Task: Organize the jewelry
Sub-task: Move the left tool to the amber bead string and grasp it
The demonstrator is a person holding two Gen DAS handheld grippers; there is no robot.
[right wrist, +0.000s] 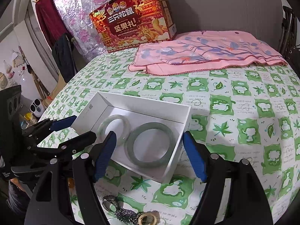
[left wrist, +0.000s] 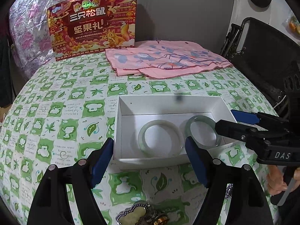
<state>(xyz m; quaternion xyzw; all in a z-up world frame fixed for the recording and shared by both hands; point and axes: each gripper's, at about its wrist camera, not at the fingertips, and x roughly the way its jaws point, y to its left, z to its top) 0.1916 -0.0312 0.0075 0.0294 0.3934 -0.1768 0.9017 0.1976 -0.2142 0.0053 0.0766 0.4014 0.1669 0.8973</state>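
A white open box (left wrist: 168, 101) (right wrist: 146, 108) lies on the green-patterned tablecloth. Two jade bangles lie flat inside it: a pale one (left wrist: 159, 123) (right wrist: 117, 117) and a darker green one (left wrist: 188, 129) (right wrist: 150, 125). My left gripper (left wrist: 150, 159) (right wrist: 80, 129) is open and holds nothing, its blue pads straddling the box's near left part. My right gripper (right wrist: 150, 153) (left wrist: 226, 121) is open and holds nothing, hovering over the box's right end by the darker bangle. Loose jewelry lies close under both grippers: a silver-framed pendant (left wrist: 131, 215), rings (right wrist: 110, 202) and a gold ring (right wrist: 148, 219).
A red gift box (left wrist: 93, 22) (right wrist: 135, 16) stands at the table's far edge. A folded pink floral cloth (left wrist: 165, 58) (right wrist: 202, 50) lies behind the white box. A black folded chair (left wrist: 262, 46) stands to the right. A hand (left wrist: 277, 180) holds the right gripper.
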